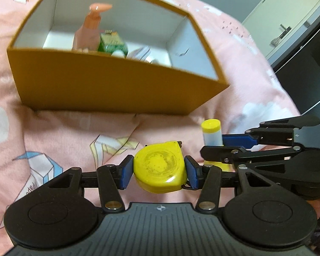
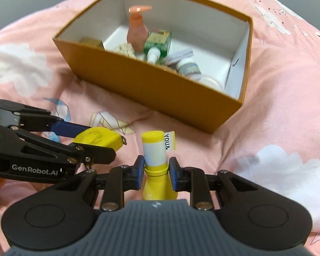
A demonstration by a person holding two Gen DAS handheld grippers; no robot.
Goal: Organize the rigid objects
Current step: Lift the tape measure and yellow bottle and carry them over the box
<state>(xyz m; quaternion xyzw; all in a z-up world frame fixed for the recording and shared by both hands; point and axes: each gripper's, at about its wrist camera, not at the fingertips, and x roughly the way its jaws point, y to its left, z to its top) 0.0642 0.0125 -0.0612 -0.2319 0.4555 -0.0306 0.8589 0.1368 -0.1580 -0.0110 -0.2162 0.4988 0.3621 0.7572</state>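
My left gripper (image 1: 159,169) is shut on a yellow tape measure (image 1: 160,168), held above the pink bedding in front of the orange box (image 1: 108,85). My right gripper (image 2: 156,170) is shut on a yellow bottle (image 2: 155,155) with a yellow cap and a pale label. The two grippers are side by side; the bottle also shows in the left wrist view (image 1: 212,133), and the tape measure in the right wrist view (image 2: 98,138). The open orange box (image 2: 160,87) lies just ahead and holds a pink pump bottle (image 2: 136,29), a green carton (image 2: 159,41) and several small containers.
The pink patterned bedding (image 2: 277,106) is soft and uneven all around the box. A white cabinet (image 1: 288,10) and a dark surface (image 1: 309,64) stand at the far right in the left wrist view.
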